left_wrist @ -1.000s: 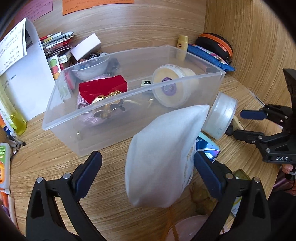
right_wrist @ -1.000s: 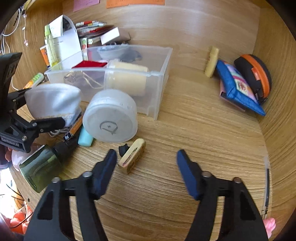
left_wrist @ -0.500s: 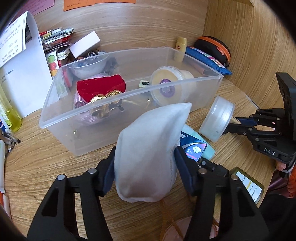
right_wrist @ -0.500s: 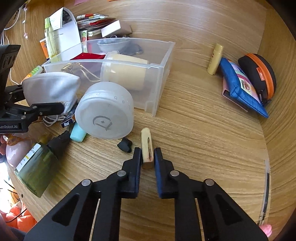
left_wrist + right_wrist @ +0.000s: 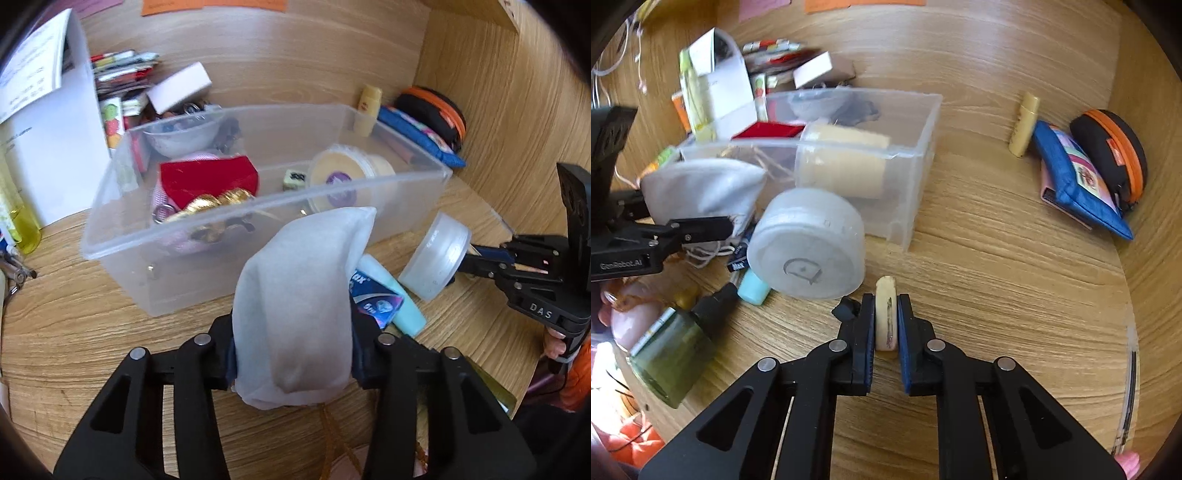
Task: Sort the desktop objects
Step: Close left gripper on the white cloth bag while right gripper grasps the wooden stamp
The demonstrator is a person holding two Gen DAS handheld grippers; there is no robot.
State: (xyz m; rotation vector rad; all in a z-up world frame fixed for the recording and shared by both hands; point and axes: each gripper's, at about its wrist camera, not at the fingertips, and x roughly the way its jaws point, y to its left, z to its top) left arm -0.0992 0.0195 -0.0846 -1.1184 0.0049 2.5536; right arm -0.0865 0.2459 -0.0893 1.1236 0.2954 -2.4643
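1. Mask (image 5: 295, 306), white and soft, is sitting between the pads of my left gripper (image 5: 293, 354); the jaws are closing and squeezing its sides in, just on the near side of the clear plastic bin (image 5: 258, 210).
2. I am pinching a small cream-coloured block (image 5: 885, 314) in my right gripper (image 5: 886, 325), jaws pressed tight on both its flat faces, over the wooden desk (image 5: 997, 295).
3. I am seeing a round frosted lid (image 5: 807, 247) lying on its side just to the left of that block and far of it, beside the bin's near corner.
4. The bin is holding a red pouch (image 5: 208, 177), gold-wrapped pieces (image 5: 214, 203) and a cream tub (image 5: 347, 173).
5. A green bottle (image 5: 672, 350) and a pale teal item (image 5: 753, 290) are lying near left of the lid.
6. Far right, a blue pouch (image 5: 1078, 177), a black case with orange trim (image 5: 1112, 151) and a small yellow tube (image 5: 1024, 123) are resting against the curved wall.
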